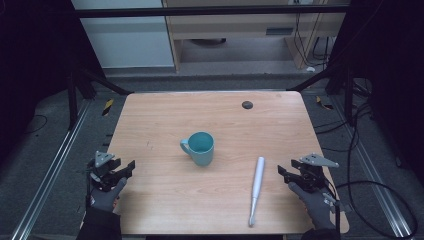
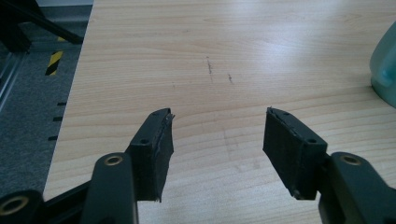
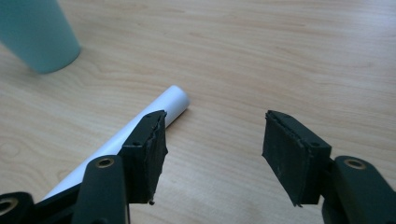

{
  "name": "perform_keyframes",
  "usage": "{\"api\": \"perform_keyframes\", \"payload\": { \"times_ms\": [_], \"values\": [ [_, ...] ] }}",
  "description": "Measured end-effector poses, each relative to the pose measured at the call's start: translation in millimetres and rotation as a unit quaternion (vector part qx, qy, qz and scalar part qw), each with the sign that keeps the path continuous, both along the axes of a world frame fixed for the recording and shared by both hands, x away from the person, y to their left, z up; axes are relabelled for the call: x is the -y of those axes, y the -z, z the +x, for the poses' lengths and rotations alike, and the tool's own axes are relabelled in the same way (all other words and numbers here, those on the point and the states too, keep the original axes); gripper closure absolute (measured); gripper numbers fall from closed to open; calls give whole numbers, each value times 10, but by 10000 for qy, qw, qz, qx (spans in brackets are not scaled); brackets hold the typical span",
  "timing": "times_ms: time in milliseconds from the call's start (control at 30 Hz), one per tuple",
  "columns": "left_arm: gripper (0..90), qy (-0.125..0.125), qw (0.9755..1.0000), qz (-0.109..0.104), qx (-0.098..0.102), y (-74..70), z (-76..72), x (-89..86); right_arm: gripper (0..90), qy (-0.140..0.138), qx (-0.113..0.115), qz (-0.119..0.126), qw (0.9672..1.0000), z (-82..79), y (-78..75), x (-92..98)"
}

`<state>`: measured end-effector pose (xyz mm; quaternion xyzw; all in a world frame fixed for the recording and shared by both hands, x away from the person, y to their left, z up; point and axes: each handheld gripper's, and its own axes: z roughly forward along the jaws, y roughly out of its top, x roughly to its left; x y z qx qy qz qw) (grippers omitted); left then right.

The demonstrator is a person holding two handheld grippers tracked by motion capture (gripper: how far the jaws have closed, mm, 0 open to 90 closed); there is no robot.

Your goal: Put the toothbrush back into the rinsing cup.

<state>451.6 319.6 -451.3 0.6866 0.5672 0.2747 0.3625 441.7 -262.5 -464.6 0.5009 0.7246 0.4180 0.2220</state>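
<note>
Desk (image 1: 165,210) layout, left to right. Left claw (image 1: 124,169) at lower left of the high view, jaws released, nothing between them. Mug (image 1: 199,148), teal, upright at centre, handle toward frame left. Toothbrush (image 1: 256,190), white, slim, lies flat at lower right; long axis runs near-vertical in the frame, narrow head end nearest the bottom edge. Right claw (image 1: 284,176) just to its right, jaws spread wide and empty; in the right claw view the handle end (image 3: 173,100) sits beside the left jaw. Right hand is nearer; likely grasp is across the handle.
</note>
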Motion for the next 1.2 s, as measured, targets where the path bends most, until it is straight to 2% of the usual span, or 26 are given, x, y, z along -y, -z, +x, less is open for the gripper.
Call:
{"api": "perform_keyframes", "payload": {
  "times_ms": [200, 300, 400, 433, 467, 500, 567, 700, 767, 800, 867, 900, 933, 1200],
  "values": [
    [442, 52, 10000, -15, -37, 17, -32, 7, 484, -173, -64, 59, 9998, -64, -11, -47],
    [447, 84, 9999, 37, -42, 31, -51, -7, 559, -410, -200, 44, 9989, -106, -21, -157],
    [447, 50, 10000, 4, -57, 37, -56, -23, 599, -571, -225, -10, 9981, -117, -30, -207],
    [447, 38, 10000, -30, -79, 51, -57, -34, 658, -756, -299, 32, 9967, -144, -32, -263],
    [447, 38, 10000, -30, -79, 51, -57, -34, 658, -756, -299, 32, 9967, -144, -32, -263],
    [447, 33, 9999, -21, -118, 67, -49, -35, 715, -942, -386, 1, 9948, -169, -28, -307],
    [444, 37, 9999, -3, -133, 75, -41, -37, 774, -1103, -515, -1, 9926, -189, -17, -348],
    [441, -10, 9999, -21, -153, 81, -40, -50, 860, -1451, -719, -30, 9868, -233, 13, -432],
    [441, -22, 9999, -33, -144, 80, -39, -50, 875, -1509, -729, -49, 9858, -242, 20, -448],
    [441, -15, 9999, -26, -146, 79, -39, -49, 897, -1648, -791, -87, 9831, -274, 29, -496],
    [441, 4, 9999, -19, -134, 80, -39, -42, 899, -1702, -807, -90, 9821, -285, 36, -513],
    [440, 35, 9999, 11, -134, 78, -41, -36, 900, -1795, -872, -102, 9798, -310, 52, -543],
    [440, 39, 9999, 22, -139, 78, -41, -34, 900, -1829, -887, -116, 9791, -320, 66, -556],
    [439, 111, 9998, 65, -146, 90, -32, -13, 900, -1986, -1062, -254, 9740, -342, 155, -635]
  ]
}}
